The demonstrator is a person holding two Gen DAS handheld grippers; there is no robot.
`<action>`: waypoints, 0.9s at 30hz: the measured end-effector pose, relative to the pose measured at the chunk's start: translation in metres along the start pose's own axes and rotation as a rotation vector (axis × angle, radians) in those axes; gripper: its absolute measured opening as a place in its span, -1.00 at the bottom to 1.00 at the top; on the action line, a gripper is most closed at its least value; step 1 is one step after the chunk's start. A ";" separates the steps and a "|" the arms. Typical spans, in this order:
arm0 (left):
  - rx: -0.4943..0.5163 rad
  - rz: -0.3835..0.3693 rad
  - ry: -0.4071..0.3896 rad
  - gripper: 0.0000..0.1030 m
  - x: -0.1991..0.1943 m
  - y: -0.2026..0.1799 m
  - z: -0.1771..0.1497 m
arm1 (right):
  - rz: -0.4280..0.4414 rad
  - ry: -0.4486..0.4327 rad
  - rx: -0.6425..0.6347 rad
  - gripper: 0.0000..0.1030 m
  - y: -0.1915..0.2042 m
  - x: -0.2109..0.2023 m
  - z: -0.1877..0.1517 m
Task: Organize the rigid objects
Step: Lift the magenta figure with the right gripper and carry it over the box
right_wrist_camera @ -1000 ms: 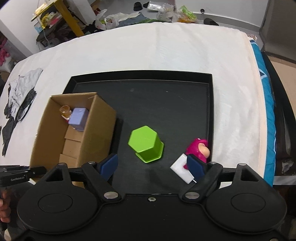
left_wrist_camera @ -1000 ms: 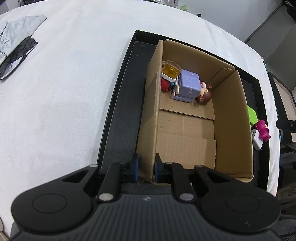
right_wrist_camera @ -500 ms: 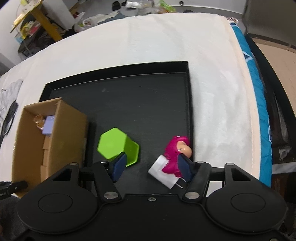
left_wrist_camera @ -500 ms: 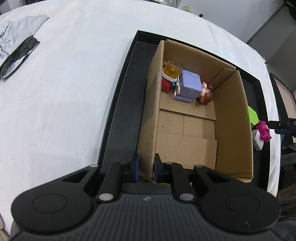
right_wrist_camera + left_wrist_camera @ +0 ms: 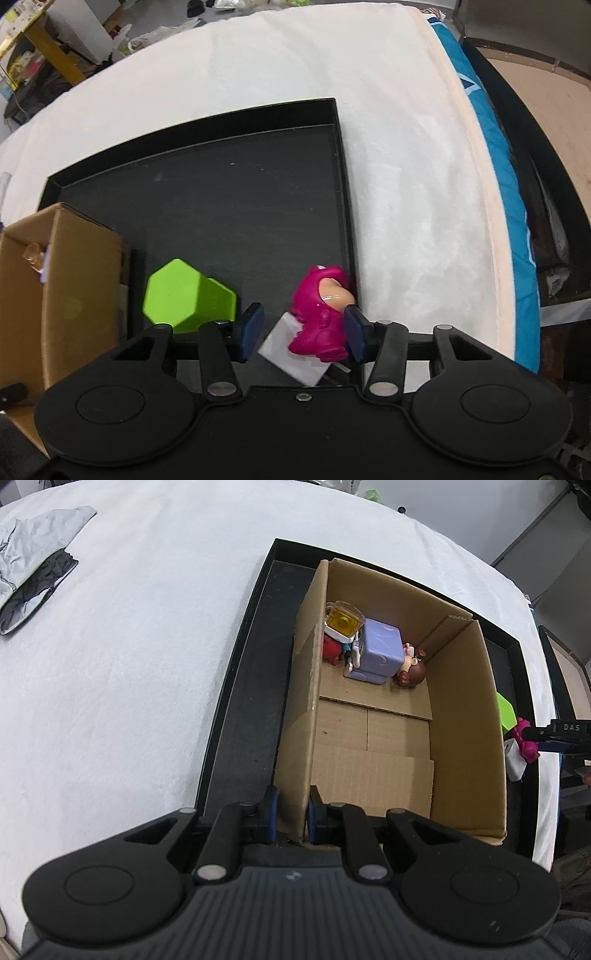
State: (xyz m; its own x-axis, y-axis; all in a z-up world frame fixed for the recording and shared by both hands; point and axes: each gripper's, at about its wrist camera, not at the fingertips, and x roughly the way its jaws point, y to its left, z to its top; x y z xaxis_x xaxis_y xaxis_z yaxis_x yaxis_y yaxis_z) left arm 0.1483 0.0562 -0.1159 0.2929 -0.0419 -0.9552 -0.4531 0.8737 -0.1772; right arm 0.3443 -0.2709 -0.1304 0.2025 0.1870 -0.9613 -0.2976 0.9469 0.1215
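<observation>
Between the right gripper's (image 5: 302,333) blue pads sits the pink figurine (image 5: 319,315) on its white base card (image 5: 291,352); the jaws have just been closing, with the right pad at the toy's flank and the left pad still off it, so no firm pinch yet by my read. Approach is steep from above, likely to lift the toy clear of the black tray's (image 5: 341,177) right rim, which it stands just beside. Green hexagonal cup (image 5: 184,297) lies tipped next to the left pad, near the cardboard box (image 5: 55,280). Left gripper (image 5: 291,818) is clamped nearly shut on the box's near wall (probably bracing it against drops). Inside, at the far end: purple cube (image 5: 378,650), yellow-lidded cup (image 5: 343,622), red toy (image 5: 332,650), brown-haired figure (image 5: 412,674), so that's the sort destination. Only legible text: "DAS" on the right gripper's body, seen from the left camera.
</observation>
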 end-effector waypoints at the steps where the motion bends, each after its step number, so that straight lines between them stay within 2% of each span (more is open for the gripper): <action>1: 0.000 0.001 0.000 -0.72 0.000 0.000 0.000 | -0.004 0.002 0.002 -0.12 0.000 0.002 0.001; 4: 0.003 -0.003 0.001 -0.72 0.001 0.000 0.000 | -0.006 0.010 0.017 -0.19 0.001 0.008 0.002; 12: 0.008 -0.010 0.008 -0.72 0.004 0.000 0.000 | -0.040 0.017 0.045 -0.19 0.007 0.023 0.009; 17: 0.013 -0.011 0.013 -0.72 0.006 0.000 0.001 | -0.019 0.068 0.097 -0.23 0.002 0.038 0.009; 27: 0.017 -0.002 0.013 -0.72 0.007 -0.003 0.001 | 0.032 0.025 0.123 -0.25 -0.008 0.009 0.009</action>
State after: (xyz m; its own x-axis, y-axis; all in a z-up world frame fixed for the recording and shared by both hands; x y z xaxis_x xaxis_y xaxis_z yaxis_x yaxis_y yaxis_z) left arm 0.1529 0.0542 -0.1222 0.2827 -0.0502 -0.9579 -0.4384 0.8815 -0.1756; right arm 0.3569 -0.2743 -0.1381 0.1713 0.2129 -0.9619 -0.1869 0.9657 0.1804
